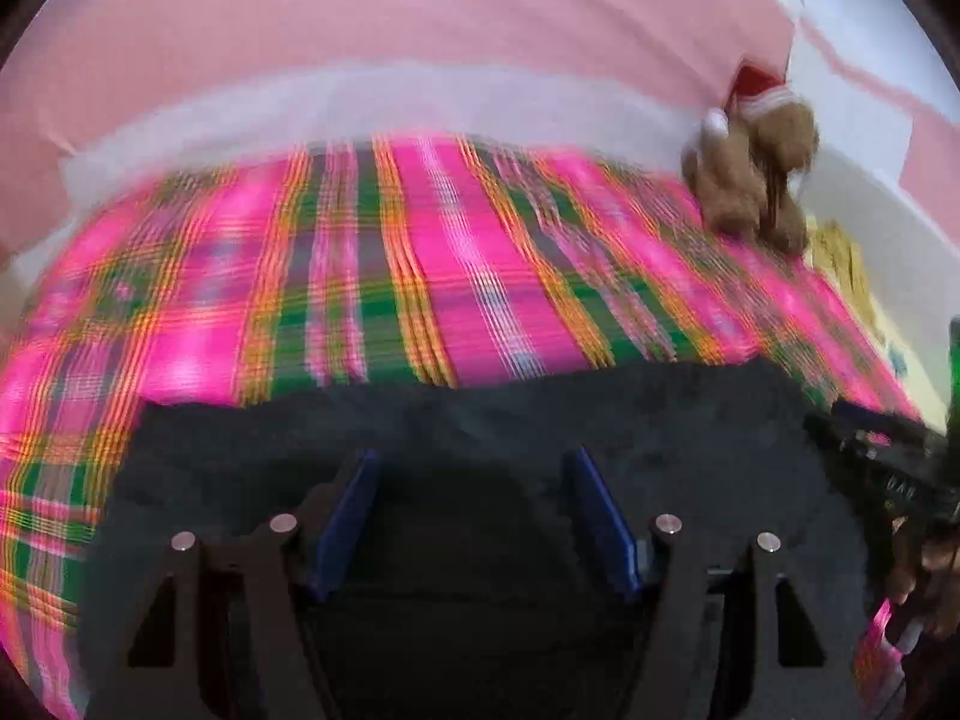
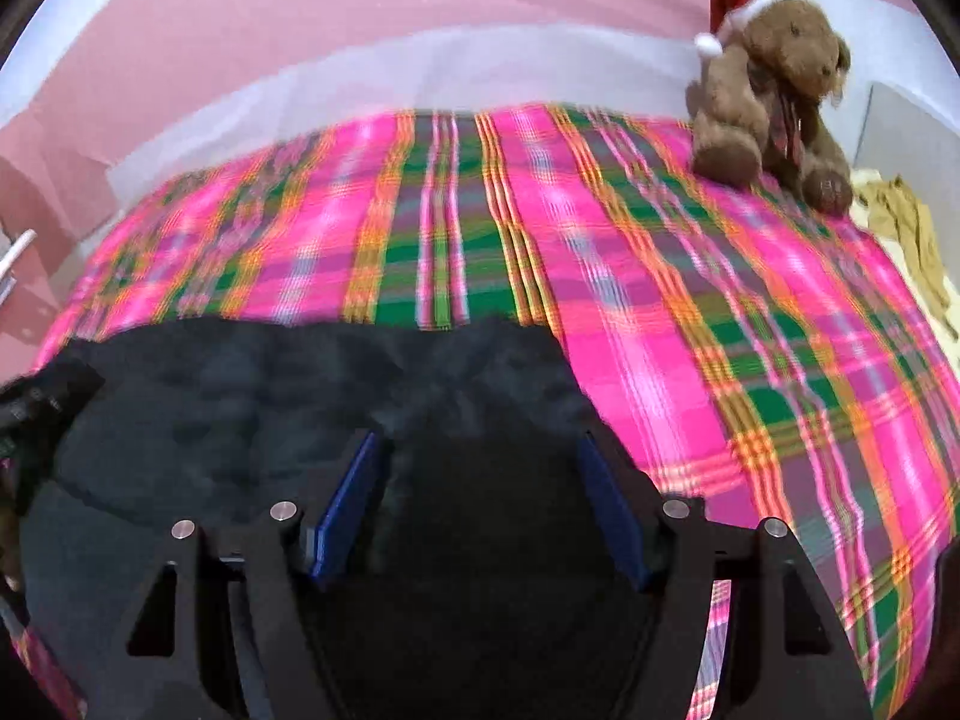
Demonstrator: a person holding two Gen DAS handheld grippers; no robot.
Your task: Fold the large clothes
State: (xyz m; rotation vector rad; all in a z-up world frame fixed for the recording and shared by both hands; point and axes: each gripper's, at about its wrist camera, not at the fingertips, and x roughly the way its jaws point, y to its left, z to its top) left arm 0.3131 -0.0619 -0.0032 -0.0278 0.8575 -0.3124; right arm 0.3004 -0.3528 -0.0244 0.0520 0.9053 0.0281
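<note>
Nearest in both wrist views, blue-padded jaws standing wide apart: left gripper (image 1: 474, 510) and right gripper (image 2: 480, 498) both open, pads bare, nothing pinched, only dark fabric lying beneath and beyond the gap. Just past the fingers, a dark garment (image 2: 288, 396) spread on the bed, its far edge running roughly straight across the left view and ending in a sloping right edge in the right view; whether flat or already doubled over, impossible to tell through the blur and shadow. Looks soft and limp, probably somewhat thick and matte, so likely to sag and drape between two holds rather than keep a shape, and unlikely to slip from the pads. Best taken, by judgement, at two corners or along one edge, one gripper to each side, pinching through all layers and lifting evenly to avoid dragging the cloth beneath. Under and around the garment, a pink, green and orange plaid bedspread (image 1: 420, 252), loose enough perhaps to bunch if caught by a pad. At the right margin of the left view, part of a hand (image 1: 924, 570), blurred. Farther off, at the bedspread's far right corner, a brown plush dog (image 2: 774, 78) in a red Santa hat, sitting well apart from the garment. Beyond, a pink wall (image 2: 420, 0).
</note>
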